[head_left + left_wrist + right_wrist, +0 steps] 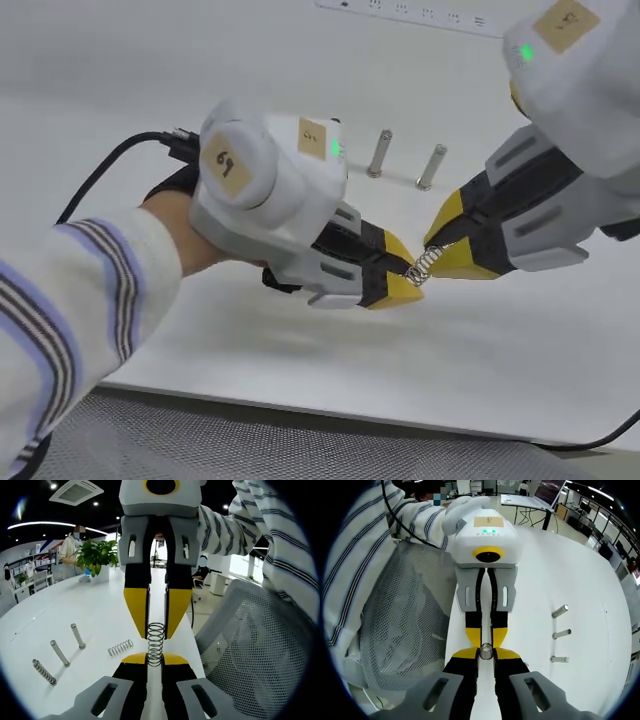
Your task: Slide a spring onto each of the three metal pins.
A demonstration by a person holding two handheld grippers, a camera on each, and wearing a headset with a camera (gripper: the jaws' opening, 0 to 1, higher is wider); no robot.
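The left gripper (404,282) and right gripper (436,248) meet tip to tip above the table (300,365), with a spring (421,264) bridging them in the air. In the left gripper view the left fingers (134,659) are drawn close together and pinch the spring's lower end, while the right fingers (137,611), coming down from the top of that view, pinch its upper end; the coils between the two pairs of tips are bare. The right gripper view looks down the spring end-on, a small ring caught between the yellow tips. A hand (172,228) in a striped sleeve (75,300) holds the left gripper. Well apart from the grippers, three pins stand upright in a row on the table: in the left gripper view the far pin (77,636) and middle pin (59,653) are bare, and the near pin (44,672) looks wrapped in coils along its length. A loose spring (120,648) lies flat on the table near the far pin, not touching it. In the head view two of the pins show just beyond the grippers. A mesh chair (250,640) sits at the table's edge, and a plant (97,555) stands at its far end.
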